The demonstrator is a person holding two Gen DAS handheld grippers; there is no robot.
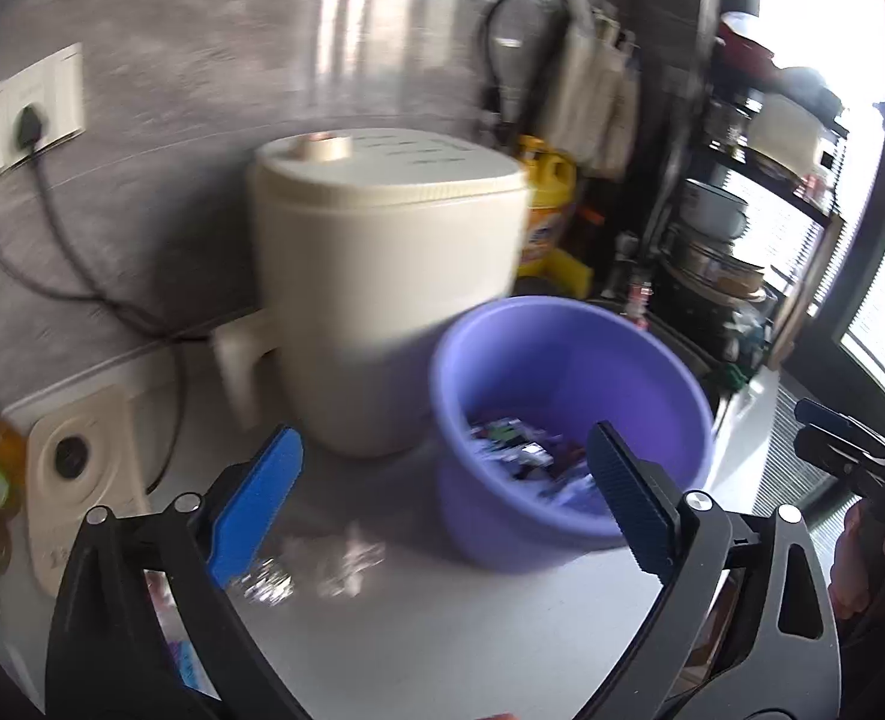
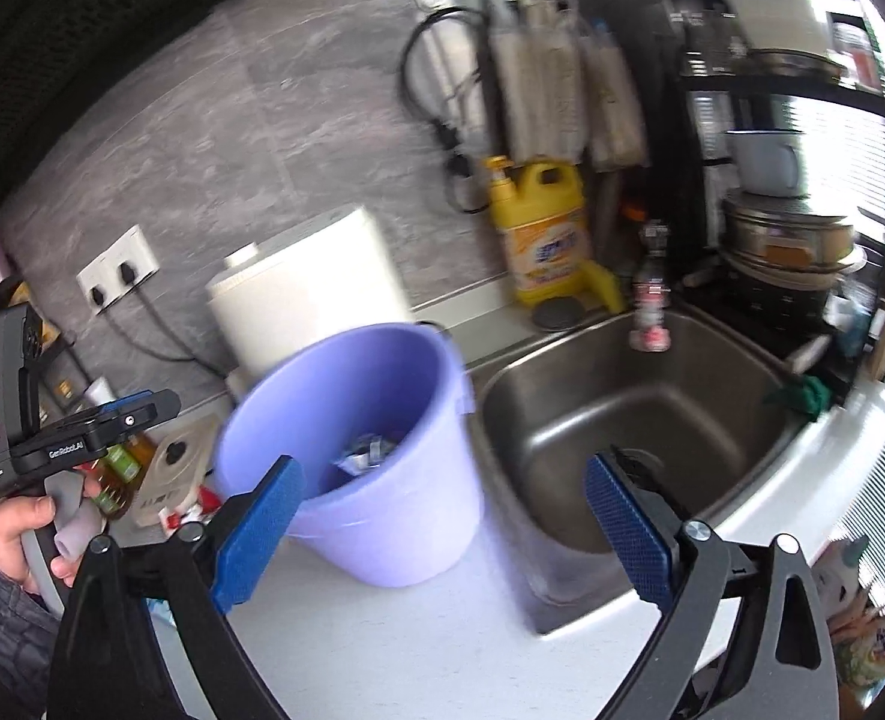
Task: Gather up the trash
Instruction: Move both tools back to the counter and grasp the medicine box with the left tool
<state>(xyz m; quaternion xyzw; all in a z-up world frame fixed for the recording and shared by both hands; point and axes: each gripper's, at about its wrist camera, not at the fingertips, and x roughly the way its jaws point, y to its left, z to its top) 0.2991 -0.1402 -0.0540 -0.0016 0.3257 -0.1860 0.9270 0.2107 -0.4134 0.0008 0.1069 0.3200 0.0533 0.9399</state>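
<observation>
Both tongs spread and empty over the worktop (image 1: pixel 442 630) beside the purple bucket (image 1: pixel 568 420).

The left tongs (image 1: pixel 442 516) and right tongs (image 2: pixel 442 534) each hang with jaws wide apart, holding nothing. Wrappers (image 1: pixel 520 450) lie in the bottom of the bucket, which stands between the cream appliance (image 1: pixel 382 300) and the steel sink (image 2: pixel 640 420). A crumpled clear wrapper (image 1: pixel 322 570) lies on the worktop just beside the left tongs' left finger.

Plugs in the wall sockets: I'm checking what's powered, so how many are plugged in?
2, both in the white wall socket strip left of the cream appliance: one black plug and another lower left. More may be hidden.
</observation>
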